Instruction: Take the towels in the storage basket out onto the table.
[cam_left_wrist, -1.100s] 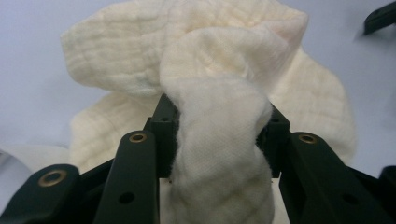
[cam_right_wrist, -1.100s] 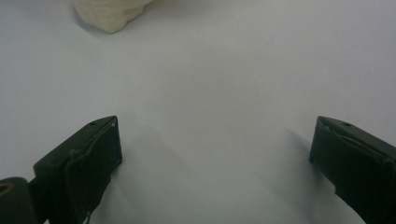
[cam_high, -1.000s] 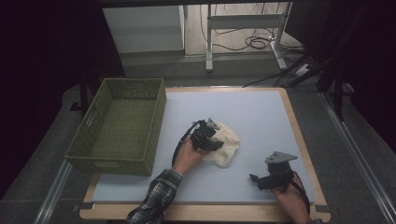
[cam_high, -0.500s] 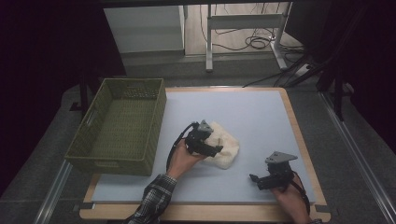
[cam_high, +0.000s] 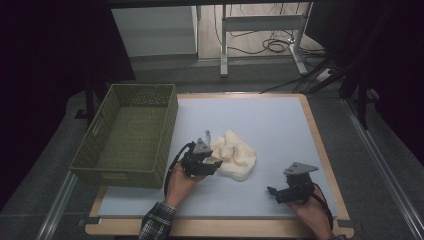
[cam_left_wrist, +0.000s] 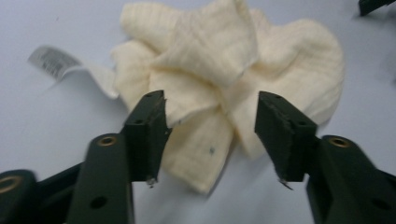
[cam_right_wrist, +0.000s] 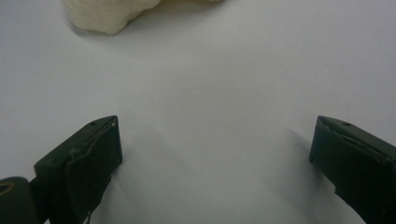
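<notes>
**A:** What do we have around the edges, and where is there room?

**B:** We look down on a pale blue mat laid on a wooden table with a light wood rim on all sides. A green woven basket stands on the left edge, its near corner just beside our left hand. The far half of the mat and the stretch between our two hands are bare.

**A:** And the cloth, relative to our grippers?

**B:** The cream cloth lies bunched near the middle of the mat's near half. Our left gripper sits at its left side; in the left gripper view its jaws have just been closing and stand partly apart, a fold of cloth between them, the pads not pressing on it. Our right gripper rests near the right front corner, well apart from the cloth, its jaws spread wide over bare mat.

**A:** How does the cloth look?

**B:** It is ribbed knit, crumpled into overlapping folds, with a white label sticking out at one side.
</notes>
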